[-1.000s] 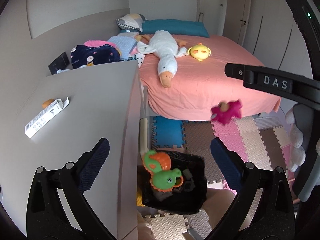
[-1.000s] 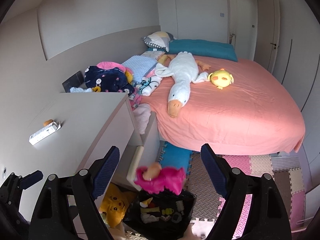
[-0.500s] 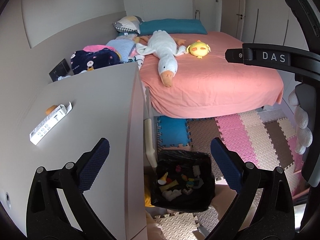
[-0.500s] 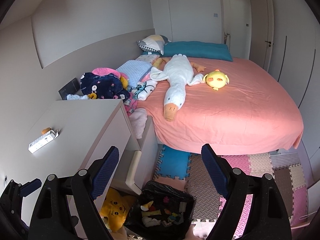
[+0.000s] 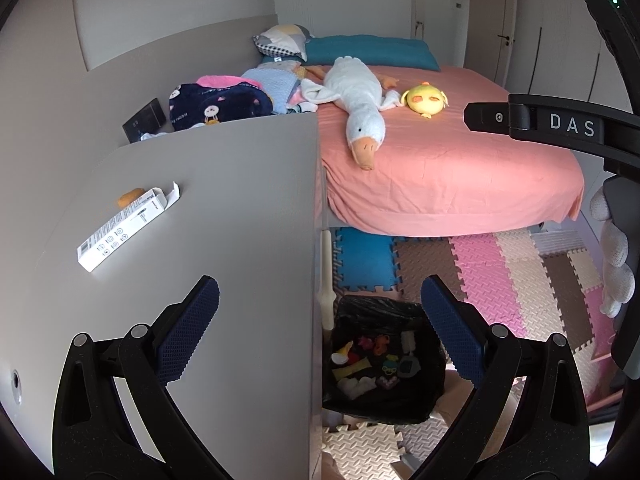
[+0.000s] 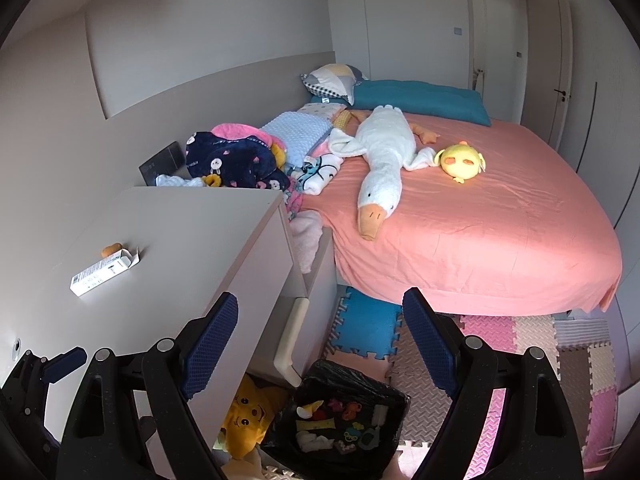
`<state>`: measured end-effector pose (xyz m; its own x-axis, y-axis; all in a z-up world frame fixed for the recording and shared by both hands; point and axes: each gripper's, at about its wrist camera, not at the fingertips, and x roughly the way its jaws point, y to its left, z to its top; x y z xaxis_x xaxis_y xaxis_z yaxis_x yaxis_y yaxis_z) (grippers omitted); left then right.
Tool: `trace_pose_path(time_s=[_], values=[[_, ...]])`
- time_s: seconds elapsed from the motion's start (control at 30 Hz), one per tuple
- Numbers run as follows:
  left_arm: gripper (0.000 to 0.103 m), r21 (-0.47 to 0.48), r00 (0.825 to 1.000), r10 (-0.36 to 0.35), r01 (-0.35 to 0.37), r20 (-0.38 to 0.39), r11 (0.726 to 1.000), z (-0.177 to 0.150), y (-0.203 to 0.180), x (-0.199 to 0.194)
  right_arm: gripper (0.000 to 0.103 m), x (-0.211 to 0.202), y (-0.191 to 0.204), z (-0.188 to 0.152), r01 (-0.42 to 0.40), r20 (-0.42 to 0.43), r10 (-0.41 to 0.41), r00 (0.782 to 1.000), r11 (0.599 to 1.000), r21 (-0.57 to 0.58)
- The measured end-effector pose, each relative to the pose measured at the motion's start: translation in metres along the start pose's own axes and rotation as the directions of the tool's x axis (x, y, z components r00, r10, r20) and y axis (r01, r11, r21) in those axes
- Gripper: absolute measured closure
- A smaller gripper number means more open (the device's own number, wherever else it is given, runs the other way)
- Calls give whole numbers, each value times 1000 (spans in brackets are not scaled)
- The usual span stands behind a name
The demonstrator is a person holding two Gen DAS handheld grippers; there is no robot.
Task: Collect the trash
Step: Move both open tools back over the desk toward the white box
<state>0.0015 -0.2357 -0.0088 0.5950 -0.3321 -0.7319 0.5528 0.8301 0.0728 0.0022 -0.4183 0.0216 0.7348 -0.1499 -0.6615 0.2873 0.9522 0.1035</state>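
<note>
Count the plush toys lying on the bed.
2 on the sheet: the white goose stretched down the middle, and the yellow chick beside it, touching its wing. Others may be hidden in the clothes pile by the wall.

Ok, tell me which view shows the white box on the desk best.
The left wrist view: the white box lies close and large on the desk, its open flap and printed side clear, an orange piece behind it. The right wrist view shows the same box smaller and farther off, print unreadable.
</note>
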Motion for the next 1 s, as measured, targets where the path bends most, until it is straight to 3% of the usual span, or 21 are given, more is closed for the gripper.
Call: trace_pose_path(time_s=[0.63, 1.0], values=[[5, -95, 996, 83, -85, -24, 992, -13, 93, 17, 18, 49, 82, 12, -92, -56, 89, 994, 994, -57], [5, -137, 992, 125, -126, -19, 983, -2, 166, 35, 18, 85, 129, 26, -151, -77, 145, 986, 986, -75]])
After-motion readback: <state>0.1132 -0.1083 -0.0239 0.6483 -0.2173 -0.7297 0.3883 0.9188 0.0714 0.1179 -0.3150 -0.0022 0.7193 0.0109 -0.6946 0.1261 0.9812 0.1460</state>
